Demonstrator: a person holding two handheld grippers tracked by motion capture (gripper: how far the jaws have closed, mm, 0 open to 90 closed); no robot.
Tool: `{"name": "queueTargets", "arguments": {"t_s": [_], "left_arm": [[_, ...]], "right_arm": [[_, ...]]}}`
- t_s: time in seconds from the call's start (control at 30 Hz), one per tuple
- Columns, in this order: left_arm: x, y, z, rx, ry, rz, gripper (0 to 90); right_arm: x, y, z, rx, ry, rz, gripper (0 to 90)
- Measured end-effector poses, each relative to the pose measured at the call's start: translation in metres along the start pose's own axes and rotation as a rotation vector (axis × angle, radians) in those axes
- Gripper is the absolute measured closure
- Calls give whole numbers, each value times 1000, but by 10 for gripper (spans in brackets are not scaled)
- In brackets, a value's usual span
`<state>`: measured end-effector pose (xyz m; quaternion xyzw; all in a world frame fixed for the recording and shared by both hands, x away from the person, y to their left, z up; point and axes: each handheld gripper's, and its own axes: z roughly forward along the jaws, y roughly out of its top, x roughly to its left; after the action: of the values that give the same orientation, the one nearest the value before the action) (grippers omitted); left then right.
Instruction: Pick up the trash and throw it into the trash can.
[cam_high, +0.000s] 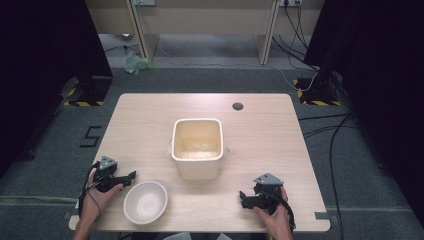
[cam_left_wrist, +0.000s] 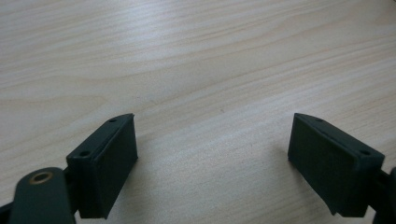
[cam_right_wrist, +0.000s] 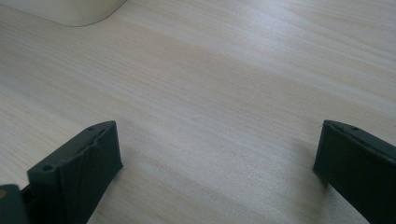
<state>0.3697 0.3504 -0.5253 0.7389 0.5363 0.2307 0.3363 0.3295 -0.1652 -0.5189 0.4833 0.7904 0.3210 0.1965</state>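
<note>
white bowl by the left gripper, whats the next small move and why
Probably ease the left gripper toward the rim of the white bowl. Its jaws stand open with only bare table between them, and the bowl lies just beside it, nearer than the cream tub.

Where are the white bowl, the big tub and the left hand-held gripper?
bowl (cam_high: 145, 201): high view, on its inside bottom.
tub (cam_high: 197, 170): high view, on its front wall.
left hand-held gripper (cam_high: 131, 175): high view, between its open jaw tips, beside the bowl.
</note>
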Motion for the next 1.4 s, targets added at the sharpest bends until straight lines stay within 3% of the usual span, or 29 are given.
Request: {"name": "queueTargets", "arguments": {"t_s": [0.3, 0.43, 0.7, 1.0, 1.13, 1.4], "left_arm": [[1, 0, -1, -1, -16, -7, 148], [8, -1, -4, -19, -71, -51, 158], [5, 11, -22, -80, -132, -78, 158], [-13, 18, -39, -91, -181, -43, 159], [-22, 16, -46, -84, -191, -15, 160], [-31, 12, -57, -87, -210, -5, 167]], "right_arm": [[0, 0, 0, 0, -1, -1, 8], [-1, 0, 0, -1, 4, -8, 7], [-1, 0, 0, 0, 5, -7, 7], [-1, 0, 1, -3, 4, -14, 6], [-1, 0, 1, -3, 4, -14, 7], [-1, 0, 1, -2, 4, -14, 7]]}}
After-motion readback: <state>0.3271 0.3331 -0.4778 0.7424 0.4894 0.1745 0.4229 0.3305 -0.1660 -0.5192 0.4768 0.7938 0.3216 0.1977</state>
